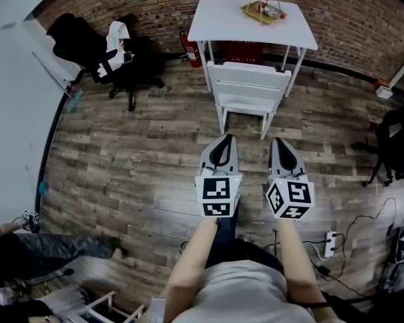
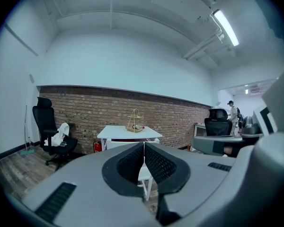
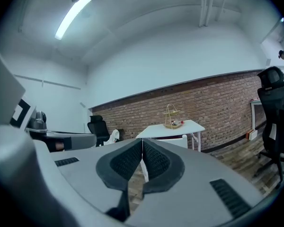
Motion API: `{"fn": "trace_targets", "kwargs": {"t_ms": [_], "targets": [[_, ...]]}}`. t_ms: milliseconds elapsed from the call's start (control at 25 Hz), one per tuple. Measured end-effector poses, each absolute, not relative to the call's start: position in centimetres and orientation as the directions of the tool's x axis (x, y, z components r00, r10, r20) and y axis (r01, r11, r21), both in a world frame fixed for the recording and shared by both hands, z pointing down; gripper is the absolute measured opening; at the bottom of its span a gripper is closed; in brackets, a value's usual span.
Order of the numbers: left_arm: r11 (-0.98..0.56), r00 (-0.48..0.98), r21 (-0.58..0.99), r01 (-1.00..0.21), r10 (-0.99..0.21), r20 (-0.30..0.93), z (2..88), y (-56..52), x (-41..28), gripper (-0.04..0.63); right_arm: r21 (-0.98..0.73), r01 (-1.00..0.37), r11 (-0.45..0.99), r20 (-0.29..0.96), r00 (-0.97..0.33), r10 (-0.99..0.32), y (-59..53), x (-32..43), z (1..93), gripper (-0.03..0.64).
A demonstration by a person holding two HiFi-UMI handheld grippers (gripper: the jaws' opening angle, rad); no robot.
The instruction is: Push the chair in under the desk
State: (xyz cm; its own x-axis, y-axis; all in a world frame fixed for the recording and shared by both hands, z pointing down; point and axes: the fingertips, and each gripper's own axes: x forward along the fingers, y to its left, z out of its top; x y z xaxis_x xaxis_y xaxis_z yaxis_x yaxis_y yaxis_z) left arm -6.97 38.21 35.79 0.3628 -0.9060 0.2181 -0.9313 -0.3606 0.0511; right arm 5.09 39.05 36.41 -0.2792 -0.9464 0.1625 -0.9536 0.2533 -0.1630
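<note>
A white chair [image 1: 246,89] stands on the wood floor with its back toward me and its seat partly under a white desk [image 1: 252,19] by the brick wall. My left gripper [image 1: 223,140] and right gripper [image 1: 281,143] hover side by side just short of the chair's back, apart from it. Both are shut with nothing between the jaws. Beyond the shut left gripper [image 2: 144,145] in the left gripper view stands the desk [image 2: 128,132], with a sliver of the chair [image 2: 146,174] below the jaws. In the right gripper view the desk [image 3: 173,129] and chair back [image 3: 177,141] lie past the shut right gripper [image 3: 142,141].
A wire basket [image 1: 262,2] sits on the desk and a red fire extinguisher [image 1: 192,52] stands by its left leg. At the far left is a black office chair [image 1: 101,49] with a white cloth on it. Another black chair [image 1: 397,147] is at the right. A power strip [image 1: 331,242] and cables lie near my feet.
</note>
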Motion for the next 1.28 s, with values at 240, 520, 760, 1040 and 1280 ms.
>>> {"fn": "trace_targets", "kwargs": {"t_ms": [240,520,760,1040,1280], "targets": [[-0.375,0.377,0.052,-0.925,-0.9,0.218,35.1,30.0,-7.8,0.017,-0.158,-0.96,0.232,0.151,-0.256,-0.955,30.9,4.4,35.3,0.015],[-0.425,0.42,0.026,-0.905,-0.88,0.221,34.5,20.6,-9.1,0.017,-0.165,-0.967,0.196,0.151,-0.221,-0.963,21.2,2.4,34.5,0.015],[-0.452,0.444,0.02,-0.892,-0.864,0.236,35.5,15.5,-10.0,0.017,-0.127,-0.971,0.205,0.163,-0.224,-0.961,16.8,1.6,34.8,0.015],[-0.441,0.433,0.039,-0.896,-0.855,0.286,37.7,11.7,-9.7,0.017,-0.146,-0.973,0.177,0.196,-0.204,-0.959,13.1,3.5,36.3,0.015],[-0.44,0.424,0.021,-0.898,-0.849,0.316,38.8,7.9,-9.4,0.017,-0.132,-0.97,0.202,0.212,-0.226,-0.951,8.4,4.4,36.9,0.015]]}}
